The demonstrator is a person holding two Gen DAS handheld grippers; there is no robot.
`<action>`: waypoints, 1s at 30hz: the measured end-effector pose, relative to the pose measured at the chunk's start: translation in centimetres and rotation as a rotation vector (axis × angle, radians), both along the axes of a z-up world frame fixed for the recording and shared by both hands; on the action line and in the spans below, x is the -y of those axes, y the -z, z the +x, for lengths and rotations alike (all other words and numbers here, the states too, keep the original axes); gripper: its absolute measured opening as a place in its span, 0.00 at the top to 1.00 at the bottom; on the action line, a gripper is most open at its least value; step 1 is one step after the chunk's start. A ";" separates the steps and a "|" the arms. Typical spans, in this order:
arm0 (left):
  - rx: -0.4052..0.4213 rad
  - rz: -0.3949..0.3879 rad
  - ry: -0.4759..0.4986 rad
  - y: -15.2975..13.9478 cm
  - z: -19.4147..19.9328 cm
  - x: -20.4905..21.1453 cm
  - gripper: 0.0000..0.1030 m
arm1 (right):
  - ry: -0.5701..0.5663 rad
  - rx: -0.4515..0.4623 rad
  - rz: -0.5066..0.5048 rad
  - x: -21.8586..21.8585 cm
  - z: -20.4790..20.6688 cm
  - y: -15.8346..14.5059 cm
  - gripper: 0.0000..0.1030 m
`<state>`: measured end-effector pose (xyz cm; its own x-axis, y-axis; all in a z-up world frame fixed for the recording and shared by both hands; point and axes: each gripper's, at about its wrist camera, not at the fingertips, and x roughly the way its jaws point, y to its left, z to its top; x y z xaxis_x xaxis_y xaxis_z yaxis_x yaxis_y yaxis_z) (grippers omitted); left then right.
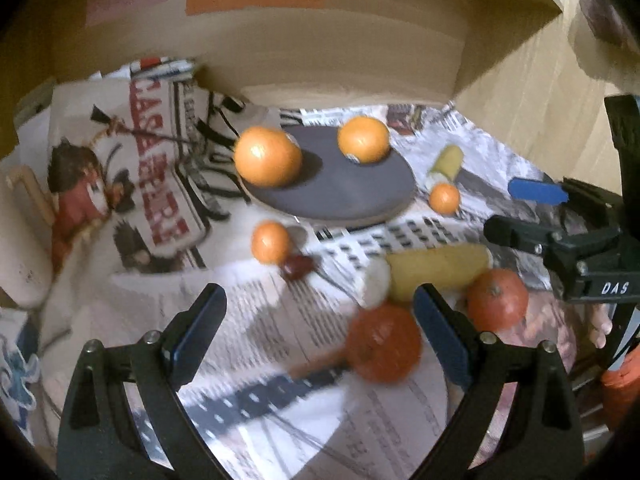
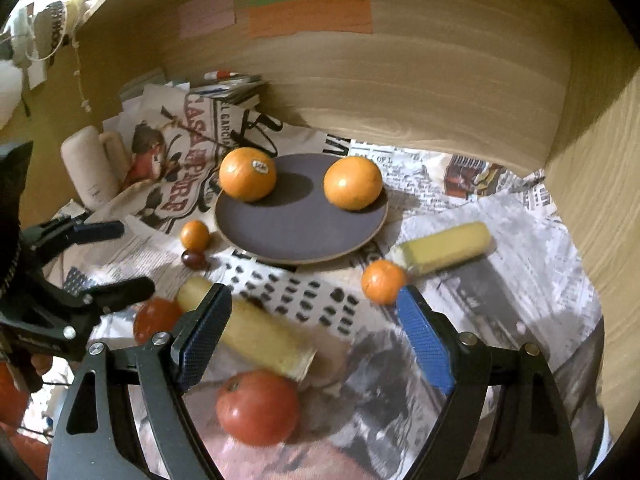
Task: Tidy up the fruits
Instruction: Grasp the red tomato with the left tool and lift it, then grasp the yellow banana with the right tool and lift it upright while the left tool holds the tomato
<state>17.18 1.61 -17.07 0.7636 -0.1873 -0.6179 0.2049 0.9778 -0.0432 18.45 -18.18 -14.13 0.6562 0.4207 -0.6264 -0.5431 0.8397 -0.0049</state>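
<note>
- Left tool (image 1: 320, 316): lower centre of the left wrist view, jaws spread wide, grasping nothing. A blurred red tomato (image 1: 383, 343) lies between the blue pads on the newspaper, no pad pressing on it.
- Right tool (image 2: 314, 324): lower centre of the right wrist view, jaws released and wide apart, nothing gripped.
- Dark plate (image 2: 300, 232): centre of the right wrist view, on the newspaper-covered bench (image 2: 500, 280).
- Stickered orange (image 2: 247, 174): on the plate's upper left rim area.
- Plain orange (image 2: 353, 183): on the plate's upper right part, apart from the first.
- Small mandarin, left (image 2: 195, 235): just off the plate's left edge, on the paper.
- Dark red small fruit (image 2: 193, 259): just below that mandarin, kind unclear.
- Small mandarin, right (image 2: 383, 282): below the plate's right edge, close to the right pad of the right tool.
- Yellow cylinder, right (image 2: 444, 247): right of the plate, lying on its side, beside the right mandarin.
- Yellow cylinder, near (image 2: 248, 330): lower centre, lying diagonally, partly behind the right tool's left pad.
- Second tomato (image 2: 258, 408): bottom centre of the right wrist view, in front of the open jaws.
- Cream mug (image 2: 90, 168): left of the frame, tipped on its side.
</note>
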 end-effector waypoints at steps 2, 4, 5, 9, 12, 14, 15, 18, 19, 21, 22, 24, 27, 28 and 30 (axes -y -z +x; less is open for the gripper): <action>-0.017 0.001 0.011 0.6 -0.3 0.6 0.07 | -0.001 -0.003 0.005 0.1 -0.4 0.1 0.20; -0.027 0.006 0.021 1.2 -0.6 1.1 0.07 | -0.003 -0.009 0.011 0.3 -0.7 0.3 0.20; -0.031 0.009 0.022 1.5 -0.6 1.4 0.07 | -0.005 -0.012 0.012 0.4 -0.8 0.4 0.20; -0.042 0.008 0.023 2.6 -0.5 2.0 0.14 | -0.016 -0.022 0.002 0.1 -1.0 0.8 0.20; -0.060 -0.002 0.030 3.3 -0.3 2.3 0.24 | -0.034 -0.036 -0.001 -0.2 -1.1 1.1 0.20; -0.046 0.003 0.025 3.3 -0.2 2.3 0.26 | -0.042 -0.047 0.000 -0.5 -1.0 1.4 0.20; -0.040 0.003 0.027 3.3 -0.2 2.3 0.30 | -0.047 -0.060 0.003 -0.7 -0.8 1.7 0.20; -0.030 0.010 0.036 3.4 -0.3 2.5 0.41 | -0.065 -0.085 0.005 -1.3 -0.5 2.2 0.20; -0.029 0.006 0.045 3.3 -0.3 2.5 0.45 | -0.071 -0.091 0.004 -1.5 -0.4 2.3 0.20; -0.030 -0.006 0.060 3.3 -0.4 2.5 0.50 | -0.076 -0.098 0.002 -1.8 -0.2 2.5 0.20; -0.031 -0.010 0.069 3.2 -0.5 2.5 0.54 | -0.078 -0.100 0.001 -1.9 -0.1 2.5 0.20; -0.029 -0.010 0.075 3.1 -0.7 2.5 0.55 | -0.086 -0.106 -0.004 -2.1 -0.1 2.5 0.20; -0.029 -0.023 0.080 3.0 -0.8 2.2 0.55 | -0.108 -0.107 -0.029 -2.7 -0.1 2.5 0.20; -0.031 -0.030 0.081 3.0 -0.8 2.0 0.55 | -0.117 -0.106 -0.039 -2.8 -0.2 2.5 0.20; -0.028 -0.032 0.070 2.8 -1.0 1.6 0.55 | -0.139 -0.102 -0.061 -3.3 -0.3 2.4 0.20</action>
<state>16.19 0.03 -19.92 0.7302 -0.2593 -0.6321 0.2705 0.9593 -0.0810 18.15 -14.90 -16.55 0.5260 0.4619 -0.7141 -0.6543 0.7562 0.0072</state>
